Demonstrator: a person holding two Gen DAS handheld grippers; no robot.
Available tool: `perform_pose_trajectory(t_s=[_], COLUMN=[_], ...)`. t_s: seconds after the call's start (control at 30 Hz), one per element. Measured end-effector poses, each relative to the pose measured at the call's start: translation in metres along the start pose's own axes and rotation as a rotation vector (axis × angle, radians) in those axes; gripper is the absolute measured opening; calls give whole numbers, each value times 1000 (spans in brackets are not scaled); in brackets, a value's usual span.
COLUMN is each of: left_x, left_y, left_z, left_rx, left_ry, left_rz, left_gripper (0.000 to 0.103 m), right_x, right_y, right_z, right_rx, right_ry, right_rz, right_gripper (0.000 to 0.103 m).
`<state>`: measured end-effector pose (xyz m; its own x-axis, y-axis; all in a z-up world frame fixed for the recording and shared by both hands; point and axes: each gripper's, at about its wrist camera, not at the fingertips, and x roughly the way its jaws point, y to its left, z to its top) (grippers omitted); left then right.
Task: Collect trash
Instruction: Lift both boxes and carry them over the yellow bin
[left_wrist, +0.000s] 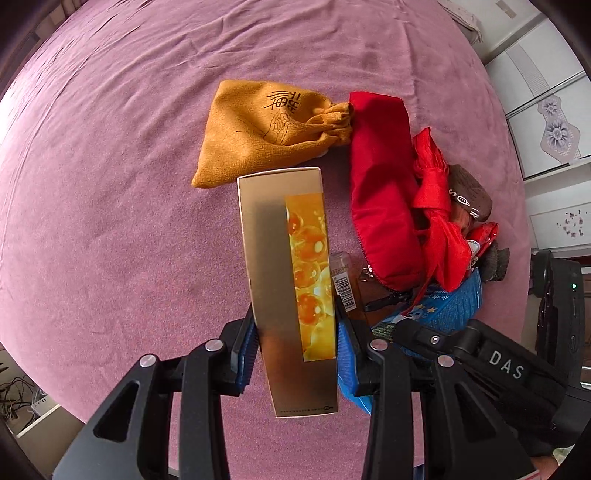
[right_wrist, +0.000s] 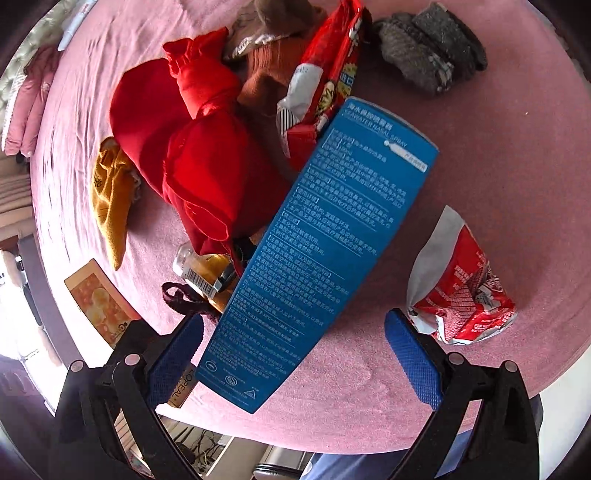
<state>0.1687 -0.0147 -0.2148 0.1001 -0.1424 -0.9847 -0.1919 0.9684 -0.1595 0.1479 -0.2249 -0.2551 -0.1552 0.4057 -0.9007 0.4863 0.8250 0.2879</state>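
A long gold box (left_wrist: 280, 280) with an orange bubble print hangs above the pink cloth (left_wrist: 110, 184), and my left gripper (left_wrist: 295, 317) is shut on it, blue pads pressing both long sides. In the right wrist view a blue nasal-spray box (right_wrist: 325, 243) lies slanted on the cloth between the wide-apart fingers of my right gripper (right_wrist: 295, 319). It sits close to the left pad (right_wrist: 177, 354) and well clear of the right pad (right_wrist: 413, 362). A crumpled red-and-white wrapper (right_wrist: 461, 291) lies just beyond the right fingertip. A red snack packet (right_wrist: 328, 74) rests past the blue box's far end.
A pile sits mid-cloth: a yellow drawstring pouch (left_wrist: 266, 133), a red zip pouch (left_wrist: 384, 192), a red satin bag (right_wrist: 199, 81), a small barcoded bottle (right_wrist: 203, 269), brown knitwear (right_wrist: 273, 74) and grey socks (right_wrist: 432, 48). The cloth's edge (right_wrist: 332, 439) runs under my right gripper.
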Motion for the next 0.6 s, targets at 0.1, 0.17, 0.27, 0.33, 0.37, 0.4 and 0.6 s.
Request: perform_pose_trajectory(t_s=[0.1, 0.17, 0.27, 0.33, 0.37, 0.4, 0.6], left_x=[-1, 0, 2, 2, 2, 1, -5], left_y=[4, 3, 2, -1, -3, -6, -30], left_z=[-5, -7, -9, -11, -13, -14, -27], left_rx=[18, 28, 34, 38, 42, 44, 78], left_ry=[18, 31, 45, 53, 58, 62, 74], left_rz=[-4, -9, -20, -32, -39, -44, -71], left_gripper=[37, 37, 37, 37, 37, 37, 37], right_x=[11, 14, 12, 7, 4, 0, -46], right_y=[-1, -4, -17, -25, -28, -32, -43], right_z=[0, -3, -10, -14, -16, -18, -31], right_rx=[-10, -26, -23, -29, -36, -42, -108], right_ry=[33, 34, 36, 38, 38, 35, -39], right_rz=[-12, -41, -26, -3, 8, 20, 68], right_gripper=[67, 57, 53, 52, 51, 51, 50])
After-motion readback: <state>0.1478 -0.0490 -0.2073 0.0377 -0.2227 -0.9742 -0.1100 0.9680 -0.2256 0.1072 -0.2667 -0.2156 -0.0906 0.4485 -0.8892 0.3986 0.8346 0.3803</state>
